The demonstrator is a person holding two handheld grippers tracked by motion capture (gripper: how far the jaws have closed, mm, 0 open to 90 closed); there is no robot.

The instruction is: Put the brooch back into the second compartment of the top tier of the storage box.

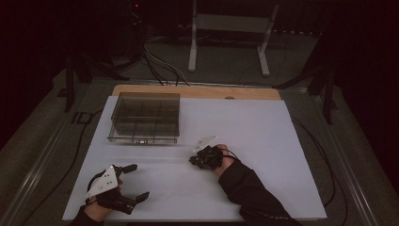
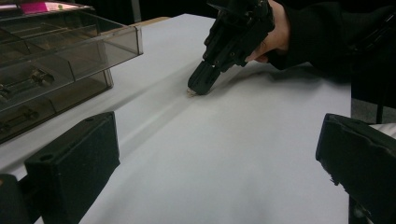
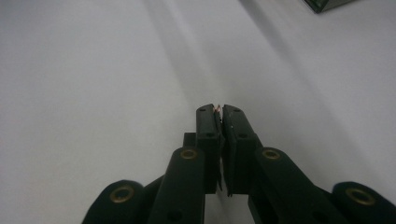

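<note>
A dim room with dark floor and loose cables surrounds a desk (image 1: 263, 122) covered by a white sheet, its wooden edge showing along the far side. A pale metal frame (image 1: 230, 28) stands on the floor beyond it.

On the far left part of the desk sits a clear smoky plastic organiser box (image 1: 145, 117) with divided compartments; in the left gripper view small metal pieces lie in some of them, too blurred to name.

The right gripper (image 1: 194, 160) is near the middle of the desk, just in front of the box and apart from it, held by a hand (image 1: 225, 157) in a dark sleeve. Its nose points down to the white sheet. In the right gripper view its jaws are drawn together with a sliver of gap, and a tiny object (image 3: 217, 109), reddish and pale, is pinched at the very tips. The left gripper view shows the same tiny thing as a light speck at the jaw tips, right at the desk surface; what it is cannot be told.

The left gripper (image 1: 139, 181) rests low at the near left corner of the desk, well apart from the right one. Its jaws stand wide apart with nothing between them, only bare white sheet.
</note>
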